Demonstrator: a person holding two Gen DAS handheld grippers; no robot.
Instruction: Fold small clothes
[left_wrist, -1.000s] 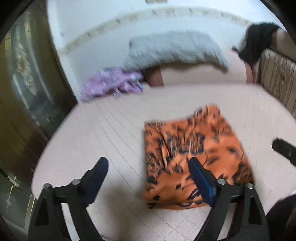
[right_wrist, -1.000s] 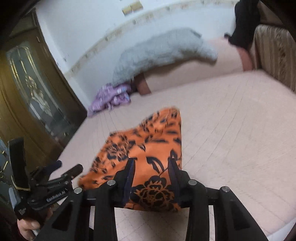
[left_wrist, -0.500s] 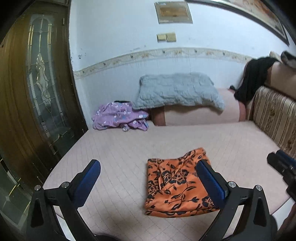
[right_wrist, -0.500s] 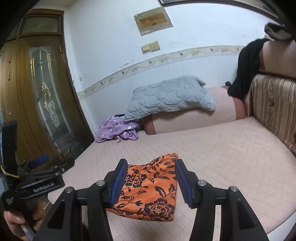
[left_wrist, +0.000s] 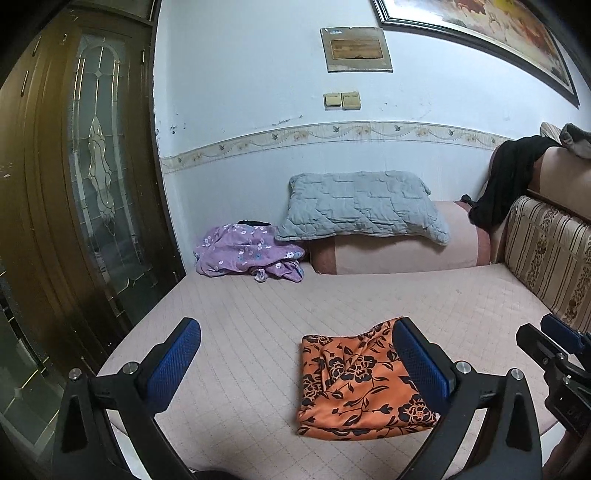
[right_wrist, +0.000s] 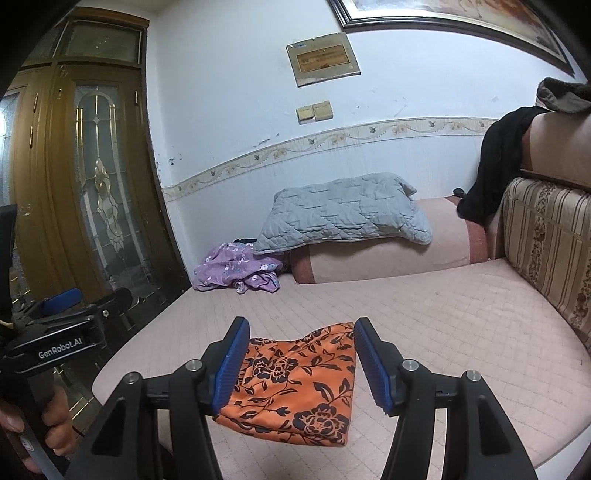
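- The orange flowered cloth (left_wrist: 360, 382) lies folded and flat near the front edge of the pink mattress (left_wrist: 258, 317).
- The left gripper (left_wrist: 295, 369) hangs above it, spread wide, holding nothing.
- The right gripper (right_wrist: 301, 363) has just been opening; its jaws stand apart, clear of the cloth.
- A purple garment (right_wrist: 236, 269) lies crumpled beside the grey pillow (right_wrist: 343, 214).

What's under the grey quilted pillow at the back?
The grey quilted pillow lies on a pink bolster. Its left corner overhangs the crumpled purple floral garment, with something dark behind that. Whatever else it covers stays hidden.
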